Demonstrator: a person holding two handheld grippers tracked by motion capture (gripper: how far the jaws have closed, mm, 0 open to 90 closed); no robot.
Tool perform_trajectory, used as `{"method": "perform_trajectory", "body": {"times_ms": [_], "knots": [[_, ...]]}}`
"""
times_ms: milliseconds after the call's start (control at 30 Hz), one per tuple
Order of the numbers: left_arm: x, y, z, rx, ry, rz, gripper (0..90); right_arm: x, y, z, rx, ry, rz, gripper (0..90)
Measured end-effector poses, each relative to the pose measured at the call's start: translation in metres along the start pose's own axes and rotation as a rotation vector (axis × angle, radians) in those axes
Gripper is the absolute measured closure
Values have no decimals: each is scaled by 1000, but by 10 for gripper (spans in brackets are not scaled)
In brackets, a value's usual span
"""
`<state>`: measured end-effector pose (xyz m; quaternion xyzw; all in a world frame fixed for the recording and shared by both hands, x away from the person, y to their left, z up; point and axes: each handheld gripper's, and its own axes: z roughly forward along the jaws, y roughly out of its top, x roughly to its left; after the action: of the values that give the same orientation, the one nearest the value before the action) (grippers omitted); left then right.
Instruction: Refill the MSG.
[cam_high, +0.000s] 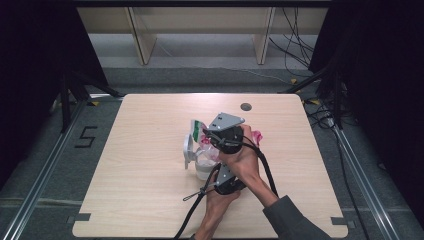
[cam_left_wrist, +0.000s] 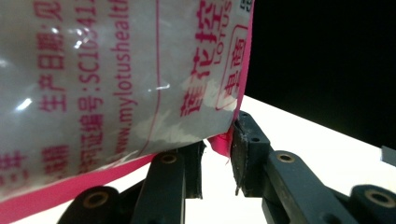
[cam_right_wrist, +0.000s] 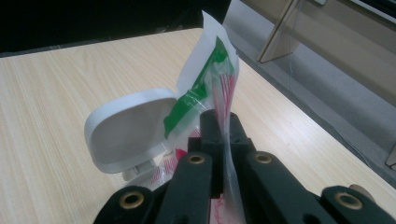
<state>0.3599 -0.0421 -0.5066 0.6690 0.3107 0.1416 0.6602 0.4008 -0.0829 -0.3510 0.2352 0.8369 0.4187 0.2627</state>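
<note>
Centrally on the light wooden table (cam_high: 150, 165), a white container (cam_high: 202, 169) stood with its hinged lid (cam_high: 188, 150) swung open to the left. Above it, a plastic pouch (cam_high: 199, 131) printed in green, pink and red was held upright over the container's mouth. In the high view the left gripper (cam_high: 216, 176) lay just below the container, with the person's left hand (cam_high: 220, 197) around it, while the right gripper (cam_high: 211, 136) sat above it, gripped by the right hand (cam_high: 243, 161).

In the left gripper view the pouch (cam_left_wrist: 116, 74), translucent with red lettering, hung close before the camera; the left gripper (cam_left_wrist: 217, 156) had its jaws partly spread, the pouch's pink lower corner touching the right-hand jaw, and whether they pinched it could not be told.

In the right gripper view the right gripper (cam_right_wrist: 219, 140) had its jaws pressed together on the pouch (cam_right_wrist: 208, 81), pinching the film edge-on, with the open lid (cam_right_wrist: 126, 128) just to the left.
</note>
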Motion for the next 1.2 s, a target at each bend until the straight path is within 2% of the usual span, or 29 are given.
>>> {"method": "perform_trajectory", "body": {"times_ms": [133,267,400,433,467,500,567,1100,1200], "knots": [[0,0,-1,1,3,3,746,1,1,-1,-5,-2,16,900],[1,-1,1,-11,3,3,746,1,1,-2,-4,1,12,900],[0,0,0,1,-1,5,747,-2,1,-1,-13,-9,2,900],[0,0,0,4,1,8,747,-1,1,-1,-12,-12,11,900],[5,1,-4,62,8,74,746,-2,1,-1,-7,-11,26,900],[5,1,-4,65,10,78,746,-4,1,0,-16,-13,7,900],[5,1,-4,64,10,77,747,-4,1,-1,-15,-14,25,900],[4,1,-4,53,6,71,746,-5,2,-2,-17,-12,28,900],[4,2,-4,54,6,74,747,-5,2,-1,-19,-16,8,900]]}}
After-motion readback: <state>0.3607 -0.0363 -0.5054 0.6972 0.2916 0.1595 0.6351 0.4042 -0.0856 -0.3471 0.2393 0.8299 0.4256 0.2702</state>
